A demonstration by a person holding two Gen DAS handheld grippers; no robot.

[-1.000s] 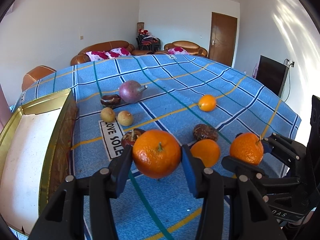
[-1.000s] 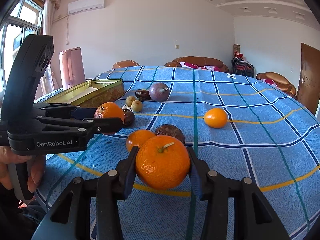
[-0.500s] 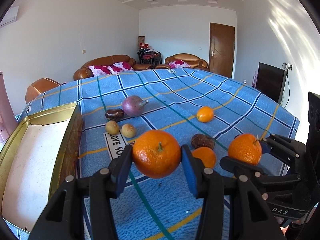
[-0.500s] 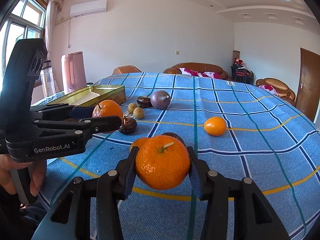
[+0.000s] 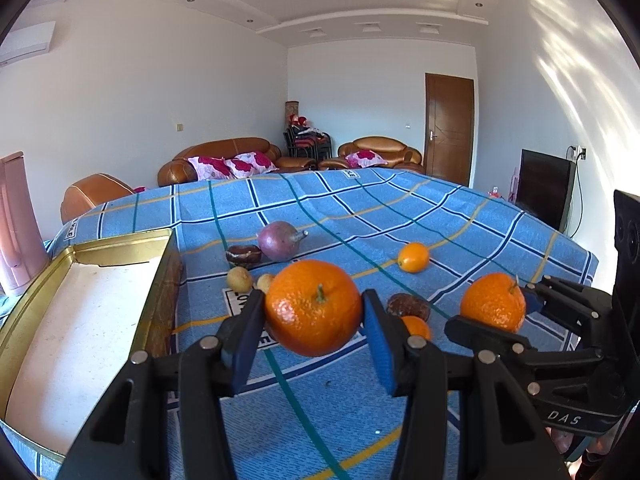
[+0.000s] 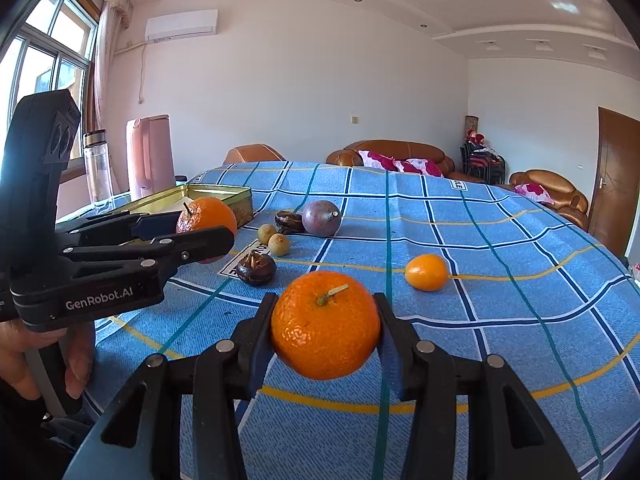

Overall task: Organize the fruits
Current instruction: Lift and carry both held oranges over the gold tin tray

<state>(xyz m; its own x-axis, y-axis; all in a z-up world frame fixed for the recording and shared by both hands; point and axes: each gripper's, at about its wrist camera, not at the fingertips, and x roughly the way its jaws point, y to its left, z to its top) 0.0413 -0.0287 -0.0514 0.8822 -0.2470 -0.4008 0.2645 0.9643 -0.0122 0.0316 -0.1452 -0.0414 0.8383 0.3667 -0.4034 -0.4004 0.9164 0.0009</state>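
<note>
My left gripper is shut on a large orange, held above the blue checked tablecloth beside a gold tin. My right gripper is shut on a second large orange and shows at the right of the left wrist view. Loose on the cloth lie a purple fruit, two dark brown fruits, two small yellowish fruits, and a small orange. Another orange is half hidden behind my left finger.
The tin's white inside holds nothing. A pink kettle and a clear bottle stand beyond the tin at the table's left edge. A hand grips the left tool. Sofas and a door lie past the table.
My left gripper has risen and tipped upward with its orange, showing more of the tin and room. The right gripper also tipped up slightly. Both oranges stayed gripped.
</note>
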